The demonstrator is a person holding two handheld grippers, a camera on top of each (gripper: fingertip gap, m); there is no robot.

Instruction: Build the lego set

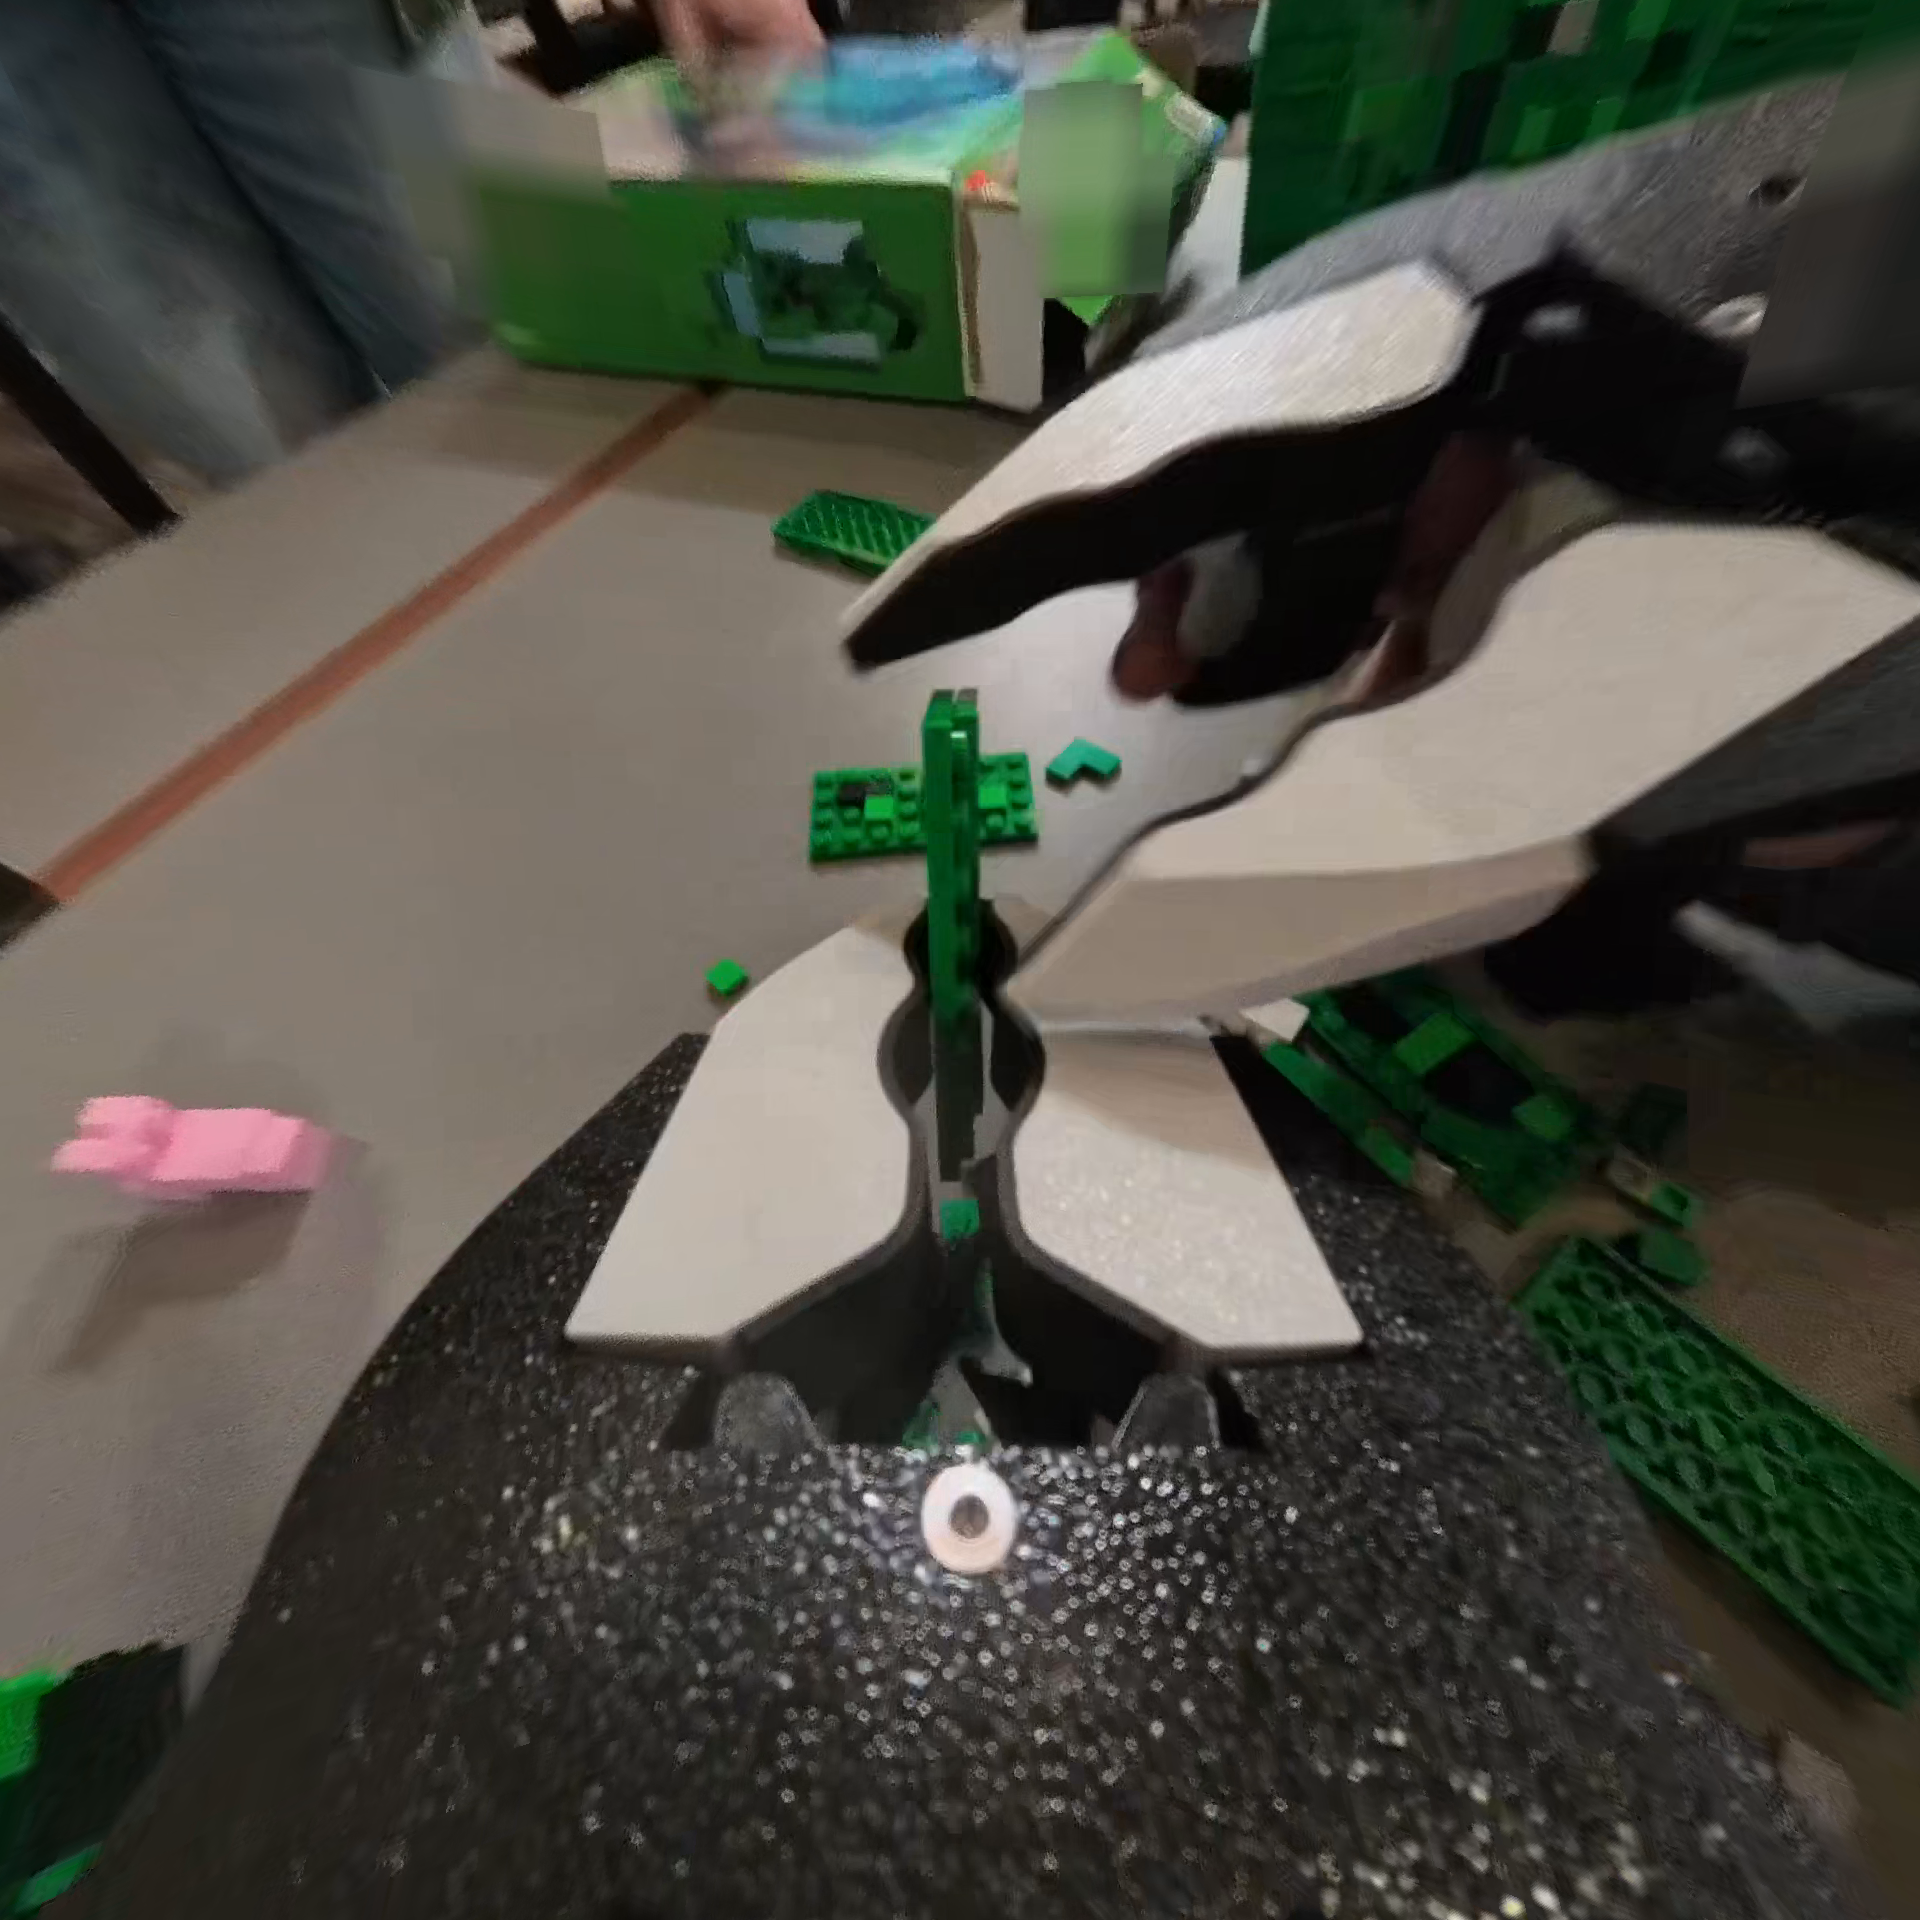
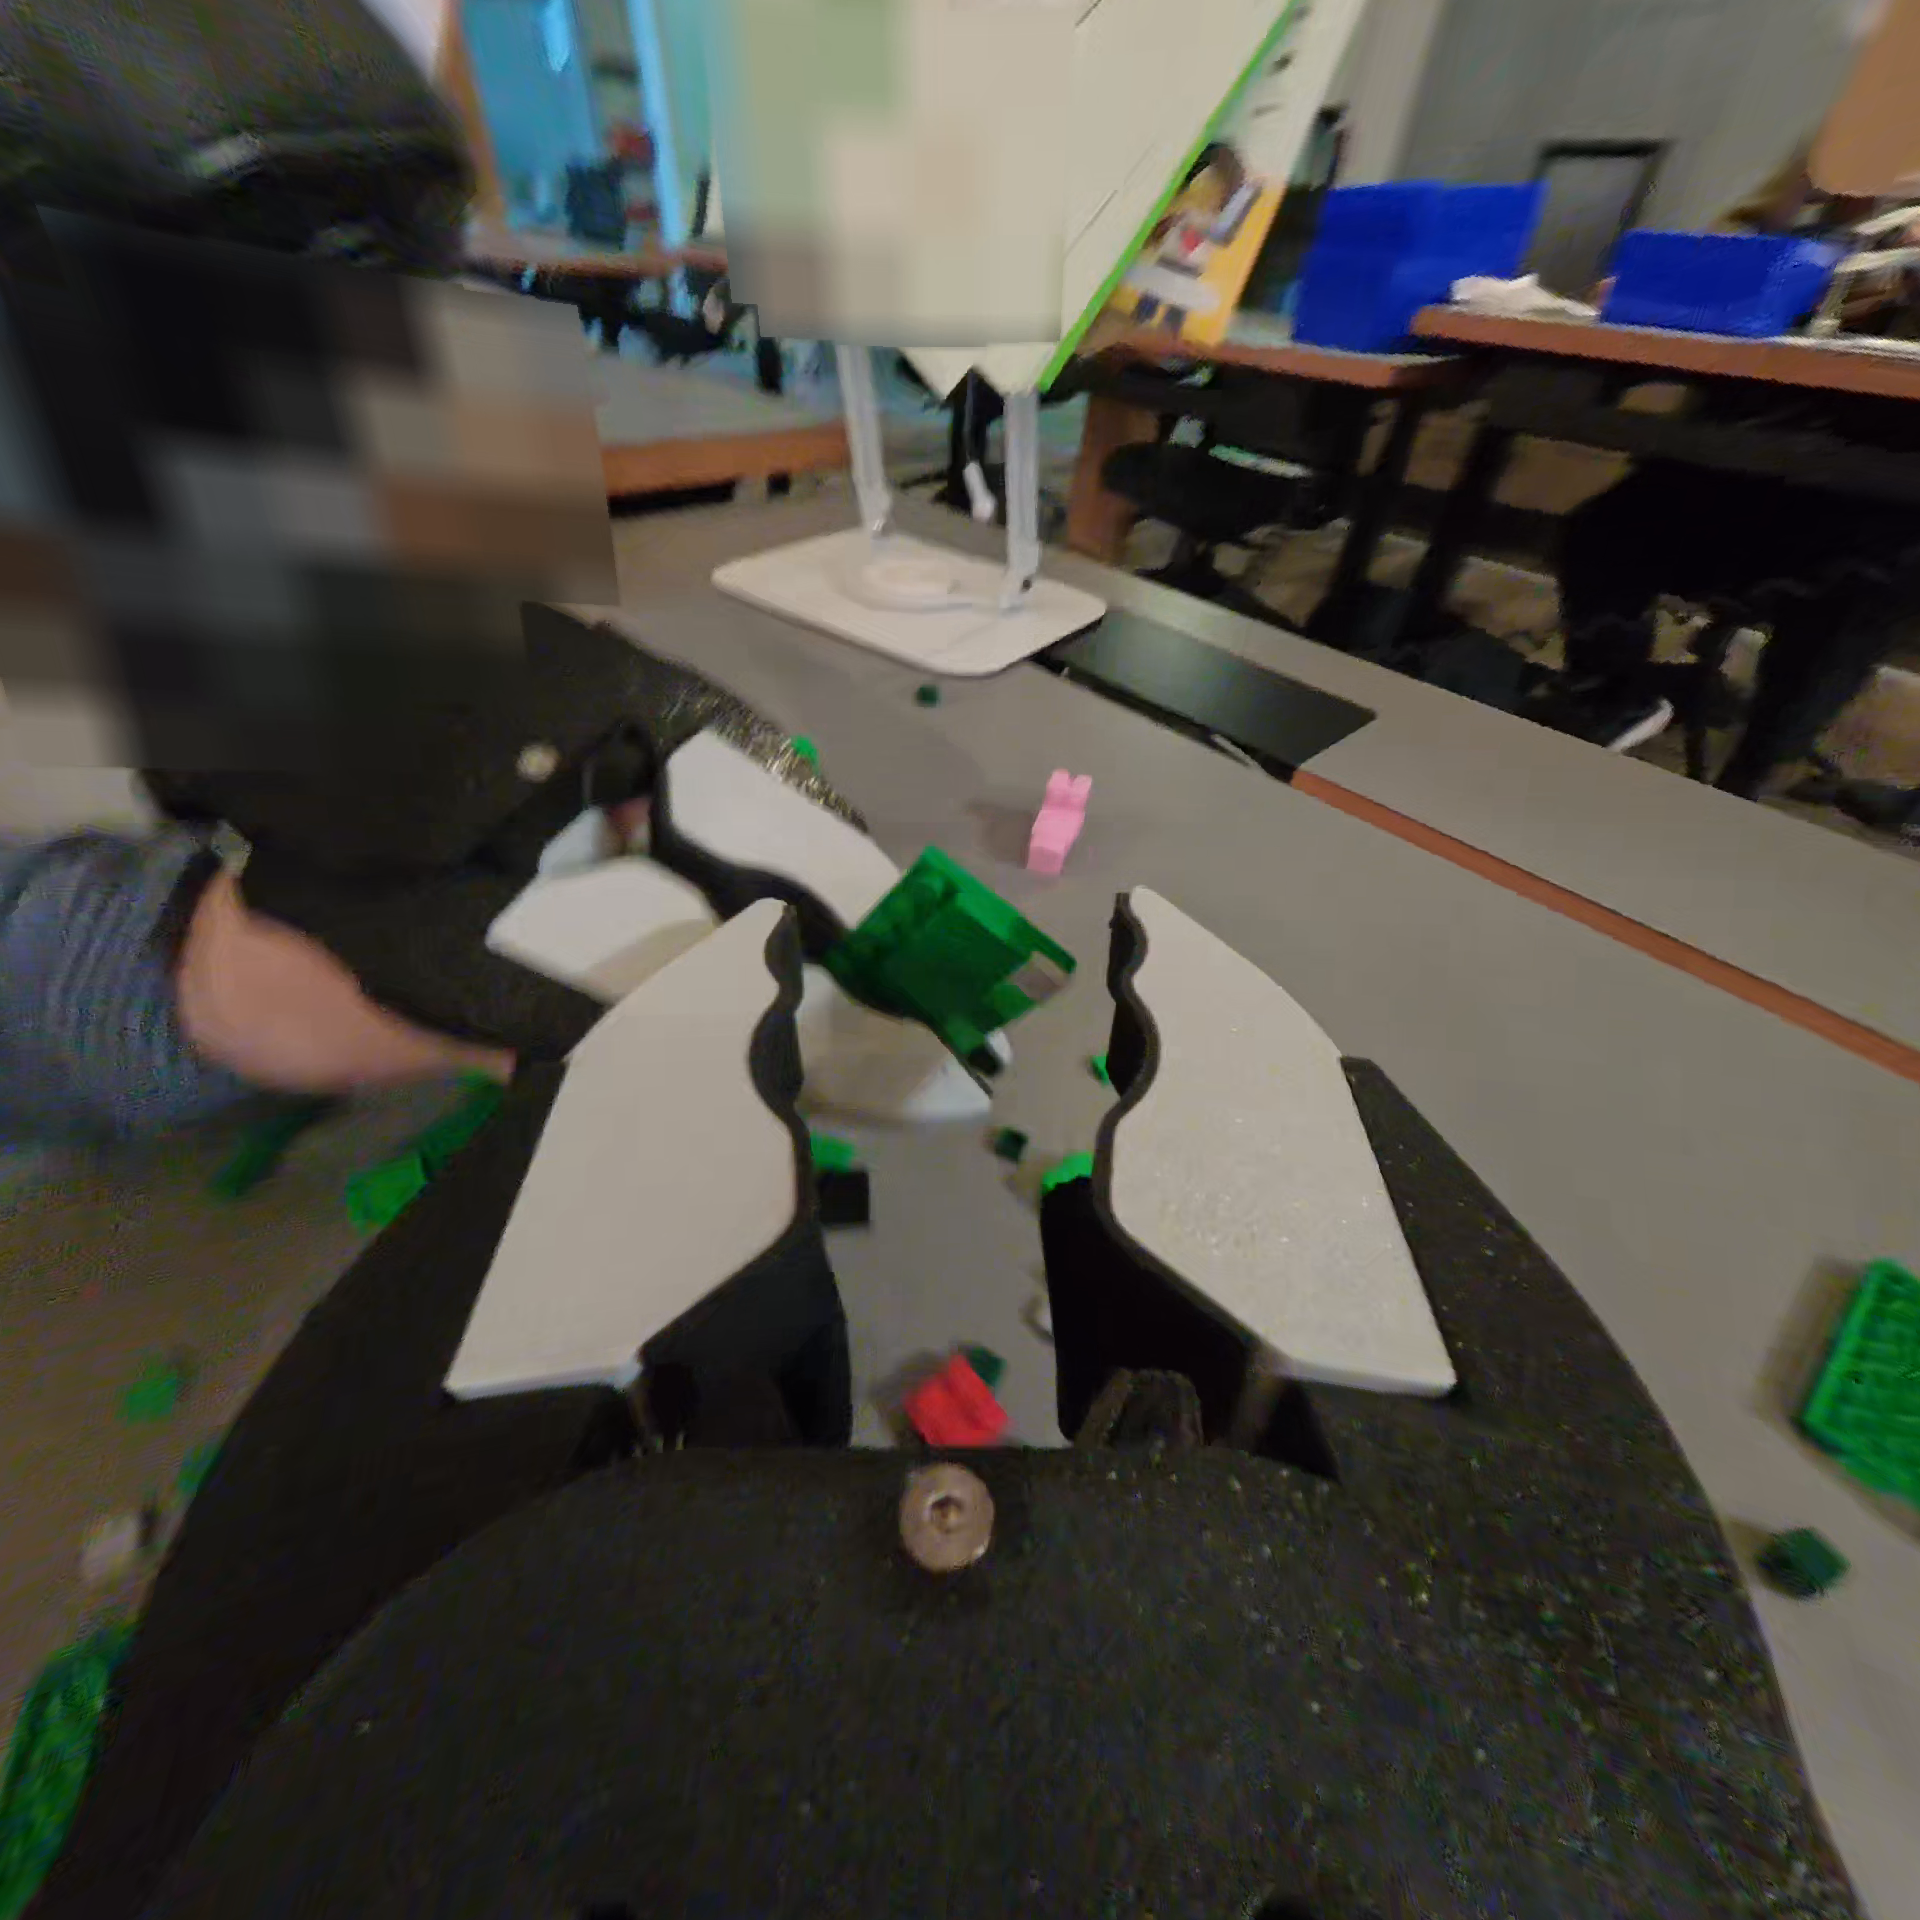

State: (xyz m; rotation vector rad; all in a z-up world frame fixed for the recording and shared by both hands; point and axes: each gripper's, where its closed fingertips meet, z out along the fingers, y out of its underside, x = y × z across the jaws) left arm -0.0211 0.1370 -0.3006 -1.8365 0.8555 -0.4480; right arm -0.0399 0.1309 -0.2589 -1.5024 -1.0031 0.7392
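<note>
My left gripper [image 1: 954, 935] is shut on a thin green lego plate assembly [image 1: 954, 831], held upright and edge-on above the grey table [image 1: 416, 831]. My right gripper [image 1: 935, 816] comes in from the right, open, with one finger above and one below the assembly's top. In the right wrist view my right gripper [image 2: 956, 914] is open with the green assembly [image 2: 945, 966] just ahead between its fingertips, apart from both. The left gripper's fingers [image 2: 758, 810] clamp the assembly from the left. A green studded plate [image 1: 920, 810] lies flat on the table behind.
A pink lego animal [image 1: 197, 1148] [image 2: 1060, 821] stands on the table. Loose green pieces [image 1: 1081, 762], ribbed green plates [image 1: 1714, 1455] [image 2: 1870, 1382] and a red brick [image 2: 956, 1403] lie around. The green set box [image 1: 727, 281] sits at the back. A white booklet stand [image 2: 914, 603] is beyond. A hand [image 2: 301, 997] holds the left gripper. One gripper's finger ends stand about 4 cm off the other's.
</note>
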